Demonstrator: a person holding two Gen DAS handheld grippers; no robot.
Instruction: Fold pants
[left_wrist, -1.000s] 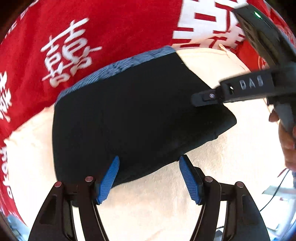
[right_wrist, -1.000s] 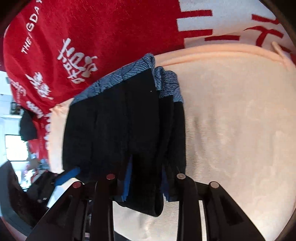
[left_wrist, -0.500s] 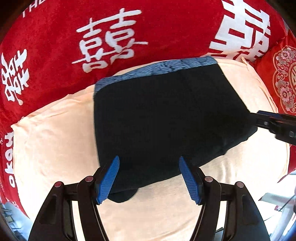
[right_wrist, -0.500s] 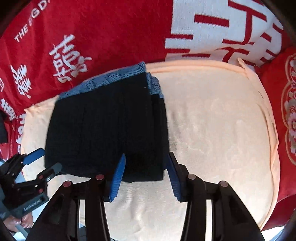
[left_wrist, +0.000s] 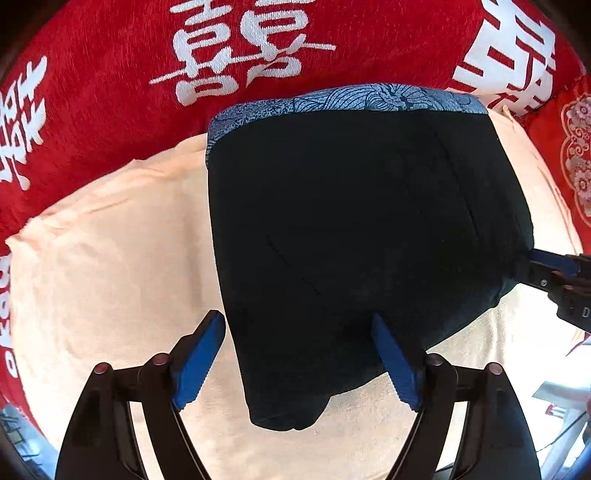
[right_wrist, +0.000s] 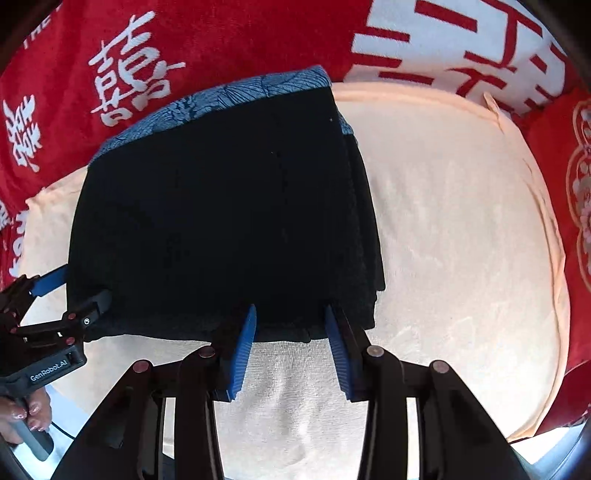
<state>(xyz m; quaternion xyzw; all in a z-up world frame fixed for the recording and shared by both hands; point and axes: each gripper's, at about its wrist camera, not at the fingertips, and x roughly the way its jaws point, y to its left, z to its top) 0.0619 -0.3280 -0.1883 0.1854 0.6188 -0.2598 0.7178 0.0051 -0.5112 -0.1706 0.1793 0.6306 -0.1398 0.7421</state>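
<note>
Left wrist view: the pants (left_wrist: 354, 236) lie folded into a compact dark block on a peach towel (left_wrist: 110, 258). They are near-black, with a blue patterned waistband (left_wrist: 354, 101) running along the far edge. The near edge is uneven: one rounded corner hangs lower than the rest, between the blue pads of the left tongs (left_wrist: 299, 354). Those tongs are spread wide, pads apart and gripping nothing; the left pad sits just beside the pants' left edge, the right pad over the cloth's near edge. At the right border the right tongs (left_wrist: 546, 266) reach in to the pants' right corner; whether they pinch the cloth cannot be told from here. Behind the towel spreads a red cloth (left_wrist: 110, 92) with white characters.

Right wrist view: the same pants (right_wrist: 221, 221) show stacked layers along their right side, edges stepped slightly one behind another, with the waistband (right_wrist: 221, 96) at the far end toward the red cloth (right_wrist: 229, 44). The right tongs (right_wrist: 290, 336) are released, pads parted, their tips at the near hem without closing on it. At the left, the left tongs (right_wrist: 70, 291) sit at the pants' near-left corner, spread apart, held by a hand (right_wrist: 22, 417). The towel (right_wrist: 461, 240) lies bare to the right of the pants.
</note>
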